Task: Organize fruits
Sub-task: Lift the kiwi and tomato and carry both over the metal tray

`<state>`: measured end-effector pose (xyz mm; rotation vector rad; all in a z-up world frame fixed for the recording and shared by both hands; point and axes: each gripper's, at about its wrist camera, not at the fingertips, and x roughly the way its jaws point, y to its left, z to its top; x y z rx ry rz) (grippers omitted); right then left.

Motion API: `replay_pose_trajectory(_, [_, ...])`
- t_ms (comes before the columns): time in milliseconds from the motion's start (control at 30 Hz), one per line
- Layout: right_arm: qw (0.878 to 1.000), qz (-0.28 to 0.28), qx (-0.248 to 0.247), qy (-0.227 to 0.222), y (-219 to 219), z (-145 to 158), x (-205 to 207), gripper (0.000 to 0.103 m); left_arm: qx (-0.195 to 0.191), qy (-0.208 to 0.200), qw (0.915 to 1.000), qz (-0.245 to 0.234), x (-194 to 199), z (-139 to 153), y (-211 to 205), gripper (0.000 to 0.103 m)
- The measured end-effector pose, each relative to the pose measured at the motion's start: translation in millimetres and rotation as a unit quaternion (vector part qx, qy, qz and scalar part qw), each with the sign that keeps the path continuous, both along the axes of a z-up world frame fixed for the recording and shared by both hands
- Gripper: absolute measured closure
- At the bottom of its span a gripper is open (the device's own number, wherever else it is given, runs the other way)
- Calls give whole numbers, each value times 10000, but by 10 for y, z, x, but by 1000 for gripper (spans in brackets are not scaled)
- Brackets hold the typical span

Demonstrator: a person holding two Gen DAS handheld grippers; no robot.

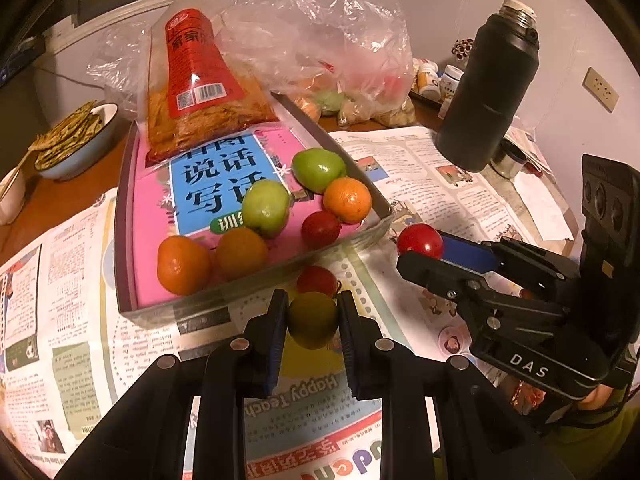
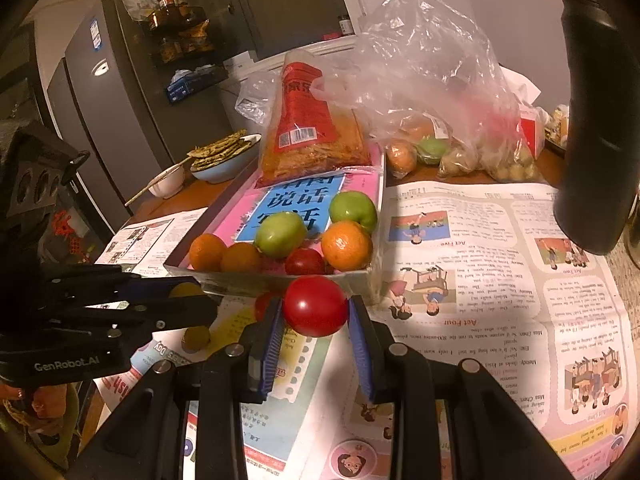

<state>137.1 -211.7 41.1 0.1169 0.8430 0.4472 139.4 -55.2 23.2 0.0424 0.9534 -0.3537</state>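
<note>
The left gripper (image 1: 313, 320) pinched a small yellow-green fruit (image 1: 313, 319) between its blue-padded fingers, holding it clear of the newspaper (image 1: 420, 168) just short of the box's near wall. The right gripper (image 2: 316, 312) gripped a red tomato (image 2: 315, 306) the same way — its pads pressed on both sides of the fruit, which hung in front of the box's near right corner. In the left wrist view that tomato (image 1: 420, 239) showed at the tip of the right gripper (image 1: 424, 252), just off the corner of the box.

The shallow box (image 1: 256, 292) sat on the newspaper with a pink and blue book (image 1: 224, 184) lying inside it. On the book rested the sorted fruit: two green apples (image 1: 266, 208) side by side, one tangerine (image 1: 347, 200) toward the right wall, two more tangerines (image 1: 184, 265) at the near edge, and a dark red tomato (image 1: 320, 230) between them. Another red tomato (image 1: 317, 280) lay on the newspaper just outside the near wall, right behind the yellow-green fruit.

A red-labelled snack bag (image 1: 196, 80) leaned across the far end of the box, with a crumpled clear plastic bag (image 1: 320, 32) of more produce behind it. A black thermos flask (image 1: 492, 88) stood to the right — a bowl of flatbread (image 1: 76, 136) to the left.
</note>
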Motion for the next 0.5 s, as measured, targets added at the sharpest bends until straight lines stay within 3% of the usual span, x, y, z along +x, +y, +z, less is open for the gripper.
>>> replay_pose_trajectory(500, [9997, 1, -56, -234, 46, 145, 56, 70, -122, -38, 9999, 39, 166, 27, 102, 77])
